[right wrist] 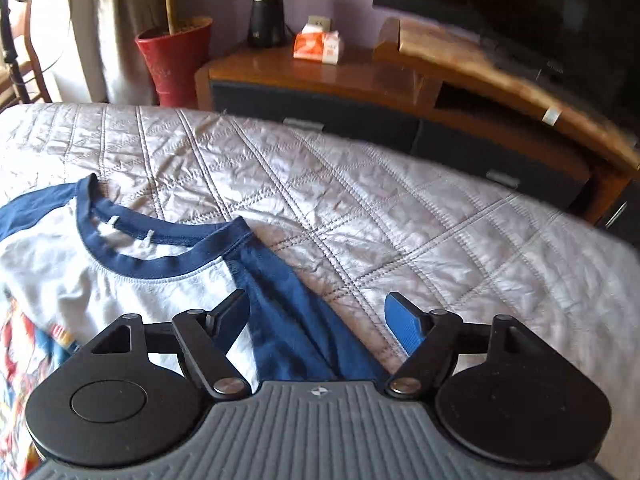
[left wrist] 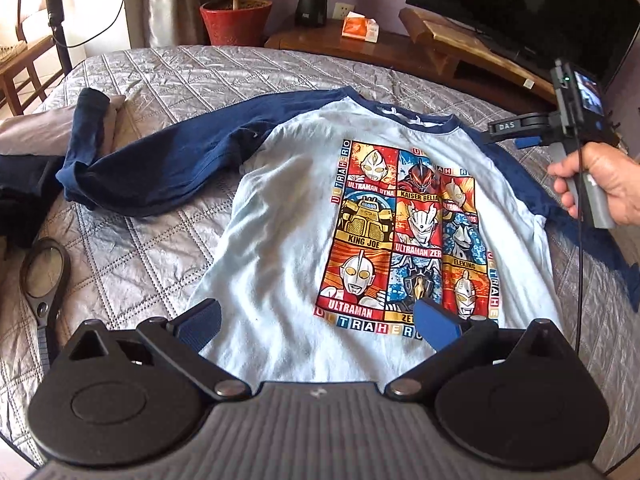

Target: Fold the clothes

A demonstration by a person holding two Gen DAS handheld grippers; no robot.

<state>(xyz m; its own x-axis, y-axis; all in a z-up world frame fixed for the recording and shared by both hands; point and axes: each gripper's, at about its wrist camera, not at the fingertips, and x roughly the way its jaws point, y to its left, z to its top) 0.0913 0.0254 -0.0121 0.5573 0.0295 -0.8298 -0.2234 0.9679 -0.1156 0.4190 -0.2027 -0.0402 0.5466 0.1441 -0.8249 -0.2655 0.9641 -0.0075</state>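
A pale blue shirt (left wrist: 288,220) with navy raglan sleeves and a colourful hero print (left wrist: 404,232) lies front up on the quilted grey bed (left wrist: 132,252). Its left sleeve (left wrist: 160,168) stretches out sideways, with the cuff bunched up. My left gripper (left wrist: 316,320) is open above the shirt's lower front, nothing between its fingers. In the right wrist view, my right gripper (right wrist: 316,308) is open over the navy shoulder (right wrist: 288,300) beside the collar (right wrist: 160,264), and I cannot tell whether its pads touch the cloth. A hand (left wrist: 600,184) holds that gripper at the shirt's right side.
A black magnifying glass (left wrist: 44,272) lies on the bed at the left, near dark clothes (left wrist: 20,196). Beyond the bed's far edge stand a wooden TV cabinet (right wrist: 360,76) with a TV (right wrist: 520,8), a red plant pot (right wrist: 176,60) and a black speaker (right wrist: 266,12).
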